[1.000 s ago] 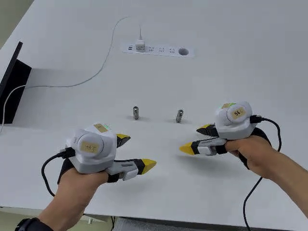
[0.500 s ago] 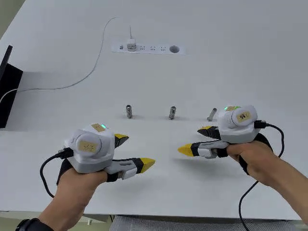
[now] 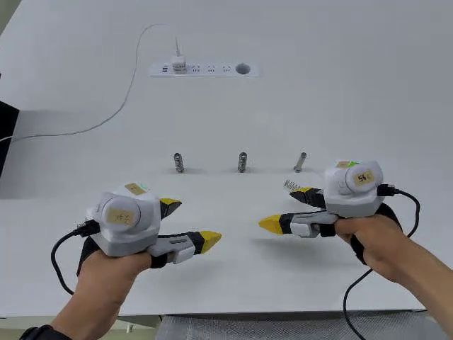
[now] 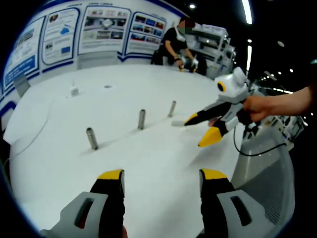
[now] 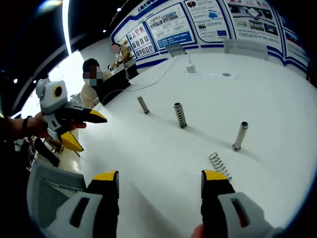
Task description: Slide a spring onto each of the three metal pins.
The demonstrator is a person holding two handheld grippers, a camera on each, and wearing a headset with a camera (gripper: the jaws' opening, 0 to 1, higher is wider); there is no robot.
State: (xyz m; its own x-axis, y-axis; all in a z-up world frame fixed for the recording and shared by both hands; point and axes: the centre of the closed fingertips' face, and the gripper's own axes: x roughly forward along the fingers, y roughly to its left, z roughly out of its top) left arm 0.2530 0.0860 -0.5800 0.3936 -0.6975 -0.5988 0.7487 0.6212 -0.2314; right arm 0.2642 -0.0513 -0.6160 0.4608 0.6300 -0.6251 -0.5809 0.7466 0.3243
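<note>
Here the left gripper (image 3: 192,221) and right gripper (image 3: 279,208) hover above the table (image 3: 354,85), jaws spread, holding nothing. The left pin (image 3: 179,162) and middle pin (image 3: 243,161) are coil-wrapped; the right pin (image 3: 300,162) stands bare, a loose spring (image 3: 291,185) lying near it.

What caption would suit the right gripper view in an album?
Open right gripper faces a loose spring near the bare pin, two spring-fitted pins beyond.

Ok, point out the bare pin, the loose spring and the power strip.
bare pin (image 5: 240,134): right gripper view, middle of its shaft.
loose spring (image 5: 219,164): right gripper view, middle coils.
power strip (image 3: 212,69): head view, middle of its white body.
</note>
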